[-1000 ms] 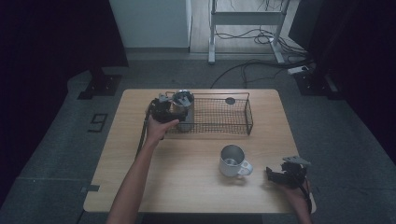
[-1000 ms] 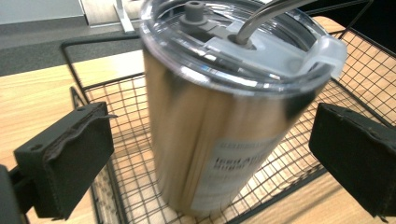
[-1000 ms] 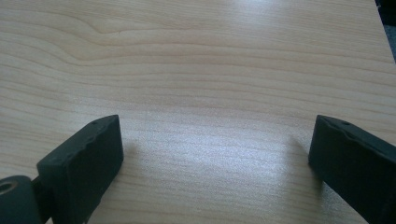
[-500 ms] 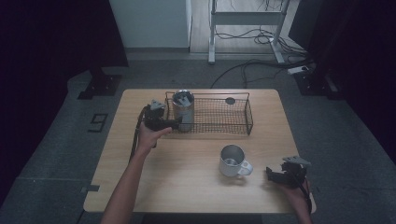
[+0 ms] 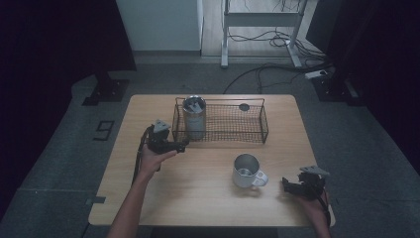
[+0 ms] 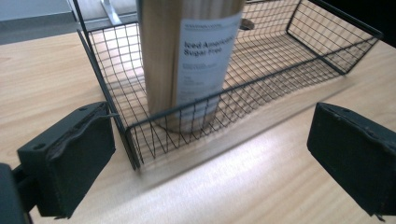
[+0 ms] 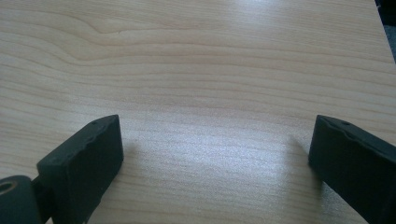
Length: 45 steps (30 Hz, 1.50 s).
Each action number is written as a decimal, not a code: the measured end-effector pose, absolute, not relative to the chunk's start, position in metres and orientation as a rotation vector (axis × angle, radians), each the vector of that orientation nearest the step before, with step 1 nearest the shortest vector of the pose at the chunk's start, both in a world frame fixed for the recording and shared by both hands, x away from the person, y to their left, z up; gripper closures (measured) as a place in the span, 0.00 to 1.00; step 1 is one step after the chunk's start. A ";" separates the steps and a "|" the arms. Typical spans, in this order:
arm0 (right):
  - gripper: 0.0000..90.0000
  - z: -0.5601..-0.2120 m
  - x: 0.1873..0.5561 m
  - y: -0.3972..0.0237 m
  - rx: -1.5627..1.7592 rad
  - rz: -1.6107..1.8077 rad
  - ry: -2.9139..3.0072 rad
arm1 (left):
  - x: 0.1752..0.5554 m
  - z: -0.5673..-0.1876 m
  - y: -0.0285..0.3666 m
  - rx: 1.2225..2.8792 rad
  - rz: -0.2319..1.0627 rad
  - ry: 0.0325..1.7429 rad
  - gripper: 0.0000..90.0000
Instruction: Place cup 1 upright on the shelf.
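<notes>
The left hand-held gripper [image 5: 181, 145] hovers with jaws spread wide and empty, just outside the near left corner of the black wire basket [image 5: 257, 130] on the pale wooden tabletop [image 5: 198, 198]. A tall labelled metal tumbler [image 5: 194, 116] stands upright inside that corner. The right hand-held gripper [image 5: 288, 184], equally wide, rests right of the steel mug [image 5: 246, 170].

Left gripper [image 5: 182, 145], held left of frame centre on an outstretched forearm [image 5: 136, 198], jaws spread wide. Right gripper [image 5: 286, 183], held at lower right by the right hand [image 5: 311, 201], jaws likewise spread.
</notes>
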State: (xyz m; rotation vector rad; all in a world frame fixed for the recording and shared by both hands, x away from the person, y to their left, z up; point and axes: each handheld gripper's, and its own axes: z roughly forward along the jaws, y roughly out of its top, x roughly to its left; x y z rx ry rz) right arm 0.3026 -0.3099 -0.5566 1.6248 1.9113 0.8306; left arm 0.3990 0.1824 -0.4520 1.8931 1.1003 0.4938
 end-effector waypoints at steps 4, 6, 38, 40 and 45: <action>0.03 -0.557 0.303 -0.310 1.625 0.828 1.912 | 0.389 -0.453 0.187 1.889 0.478 1.087 0.01; 0.03 -0.557 0.303 -0.310 1.624 0.830 1.911 | 0.385 -0.455 0.189 1.893 0.472 1.092 0.01; 0.04 -0.556 0.302 -0.310 1.628 0.826 1.908 | 0.324 -0.520 0.239 1.912 0.422 1.232 0.04; 0.04 -0.556 0.302 -0.310 1.627 0.826 1.908 | 0.324 -0.524 0.240 1.925 0.428 1.247 0.05; 0.04 -0.556 0.302 -0.310 1.627 0.826 1.908 | 0.322 -0.529 0.242 1.928 0.429 1.263 0.06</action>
